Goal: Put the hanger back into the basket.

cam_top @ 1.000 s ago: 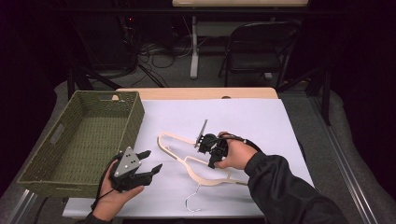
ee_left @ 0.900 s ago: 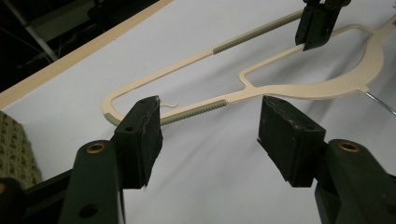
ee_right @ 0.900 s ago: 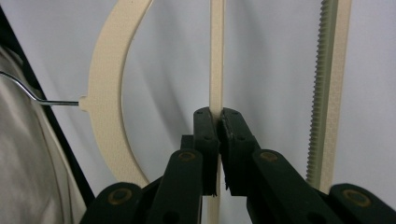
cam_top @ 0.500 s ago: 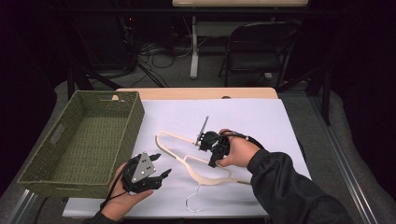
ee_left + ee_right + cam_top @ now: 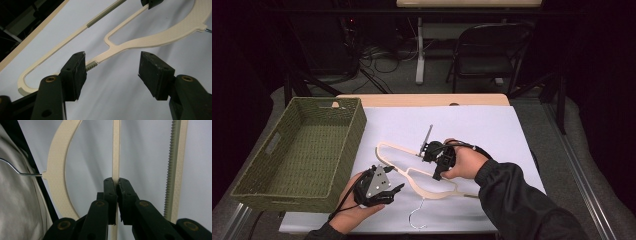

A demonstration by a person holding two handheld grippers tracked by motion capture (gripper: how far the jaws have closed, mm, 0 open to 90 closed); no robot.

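While the right tool (image 5: pixel 438 159) is clamped on a thin inner bar of the cream hanger (image 5: pixel 432 186), pinning it to the white worktop (image 5: pixel 492 130) just right of the frame's centre in the high view, the left tool (image 5: pixel 384 186) sits at the lower left of centre with its jaws standing wide and nothing between the pads. In the left gripper view the hanger (image 5: pixel 140 40) runs diagonally from the lower left to the upper right of the frame, and its ribbed tip lies just beside the left-hand pad, apart from the right-hand one. So the near end of the hanger lies ahead of the left tool and slightly off to the frame's left, with the long axis crossing the jaws' line at a slant. I judge the left tool is the one placed to take that end, and it would need to shift towards the frame's left to bring the bar between its pads. The green woven basket (image 5: pixel 272 165) stands at the left of the high view, well apart from the hanger's metal hook (image 5: pixel 416 220).
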